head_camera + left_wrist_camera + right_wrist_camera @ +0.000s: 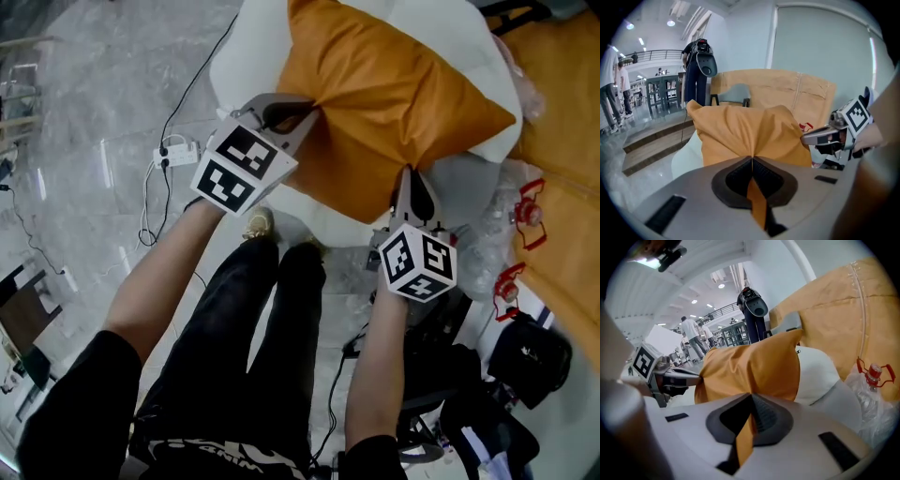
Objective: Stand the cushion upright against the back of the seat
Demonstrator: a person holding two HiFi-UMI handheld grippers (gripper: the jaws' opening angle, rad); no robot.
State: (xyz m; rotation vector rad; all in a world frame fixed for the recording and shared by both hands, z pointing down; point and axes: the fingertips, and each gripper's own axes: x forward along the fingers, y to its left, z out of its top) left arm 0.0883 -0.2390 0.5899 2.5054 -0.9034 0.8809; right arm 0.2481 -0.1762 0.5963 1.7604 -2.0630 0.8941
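two pinches hold the cushion (pixel 394 103), one at each of its near corners. your left gripper (pixel 298 114) has its jaws pressed together on a fold of the orange cover, at the corner toward the left side of the seat (pixel 230 66). the left gripper view shows a strip of that cloth trapped between them. your right gripper (pixel 412 180) is clamped the same way on the corner toward the seat's front right, with a tongue of orange cloth running down between its jaws. the cushion is spread over the white seat at a slant, its far edge toward the seat's back and its near edge gathered up in your two grips. i can't tell whether its underside touches the seat.

i'd judge this to be the lift-and-tip step: the cushion is grasped but not yet upright against the seat's back. next you'll want to bring the near edge up so the cushion stands on its far edge, then press it flat to the seat's back before you let go. raise both corners evenly. you're gripping only loose cover cloth, which could slip out or let the filling sag toward one side of the seat.
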